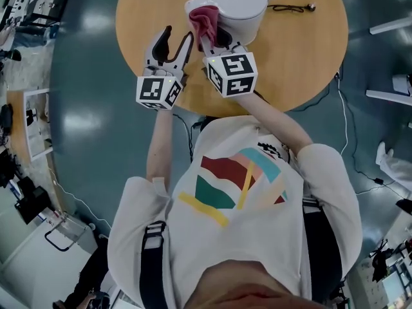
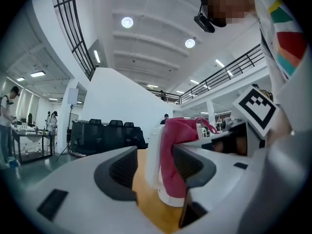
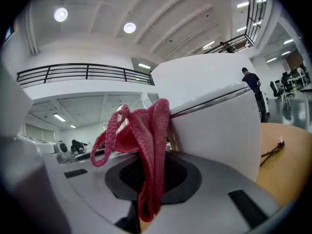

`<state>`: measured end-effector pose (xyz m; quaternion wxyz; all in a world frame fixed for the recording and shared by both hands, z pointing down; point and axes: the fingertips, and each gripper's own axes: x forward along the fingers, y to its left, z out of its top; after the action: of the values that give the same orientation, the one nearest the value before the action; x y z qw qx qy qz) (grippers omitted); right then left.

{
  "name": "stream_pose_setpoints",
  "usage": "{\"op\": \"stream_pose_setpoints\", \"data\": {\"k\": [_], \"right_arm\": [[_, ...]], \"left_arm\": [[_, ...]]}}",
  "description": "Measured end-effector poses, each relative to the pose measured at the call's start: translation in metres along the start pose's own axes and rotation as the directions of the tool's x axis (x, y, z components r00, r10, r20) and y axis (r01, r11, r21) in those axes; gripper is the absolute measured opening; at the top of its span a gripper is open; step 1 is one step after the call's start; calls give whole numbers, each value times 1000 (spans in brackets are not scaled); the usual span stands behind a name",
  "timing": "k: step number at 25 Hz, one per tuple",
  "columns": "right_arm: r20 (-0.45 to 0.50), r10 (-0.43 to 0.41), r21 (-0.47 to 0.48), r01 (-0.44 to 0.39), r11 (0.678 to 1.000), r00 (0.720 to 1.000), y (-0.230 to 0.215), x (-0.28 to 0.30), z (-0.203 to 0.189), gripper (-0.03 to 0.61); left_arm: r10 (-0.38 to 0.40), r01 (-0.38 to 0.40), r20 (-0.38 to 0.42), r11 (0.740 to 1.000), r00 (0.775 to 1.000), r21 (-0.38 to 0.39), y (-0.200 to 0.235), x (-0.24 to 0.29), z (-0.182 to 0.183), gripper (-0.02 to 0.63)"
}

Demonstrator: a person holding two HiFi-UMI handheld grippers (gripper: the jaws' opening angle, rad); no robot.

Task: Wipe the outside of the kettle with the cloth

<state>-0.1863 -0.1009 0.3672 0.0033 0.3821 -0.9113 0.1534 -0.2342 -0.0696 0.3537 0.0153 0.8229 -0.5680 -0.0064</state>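
1. Kettle (image 1: pixel 239 5): white, upright on the round wooden worktop (image 1: pixel 302 50).
2. Right tongs (image 1: pixel 207 37): clamped on the pink cloth (image 1: pixel 202 17), holding it against the kettle's left side.
3. Left tongs (image 1: pixel 178 38): apart, gripping nothing, just beside the right ones, short of the kettle.
4. Black cable (image 1: pixel 290 8): lying on the worktop near the kettle.

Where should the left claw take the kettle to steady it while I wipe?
The handle, the upright white strip on the left side of the kettle. It stands off the body and looks narrow enough for the open left claw, which points level at it. Come in from the near left, jaws either side of the strip, clear of the cloth that the right claw holds beside it.
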Motion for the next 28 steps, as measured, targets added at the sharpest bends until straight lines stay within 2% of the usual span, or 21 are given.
{"op": "stream_pose_setpoints", "data": {"k": [3, 7, 12, 24, 28], "right_arm": [[0, -2, 27, 2, 1000, 1000, -1, -2, 0, 38], [14, -20, 51, 19, 999, 1000, -5, -9, 2, 38], [28, -44, 56, 43, 998, 999, -13, -28, 7, 38], [31, -77, -86, 79, 993, 997, -56, -78, 13, 38], [34, -91, -132, 94, 987, 995, -66, -86, 17, 38]], "left_arm": [[-10, 10, -3, 1000, 1000, 11, -2, 0, 1, 277], [-25, 25, -5, 998, 1000, 64, -3, 11, 4, 278], [-37, 37, 6, 998, 999, 59, -9, 21, 9, 278], [-45, 48, -35, 993, 998, 112, -16, 41, -5, 276], [-12, 17, -39, 991, 999, 136, -10, 42, -3, 207]]}}
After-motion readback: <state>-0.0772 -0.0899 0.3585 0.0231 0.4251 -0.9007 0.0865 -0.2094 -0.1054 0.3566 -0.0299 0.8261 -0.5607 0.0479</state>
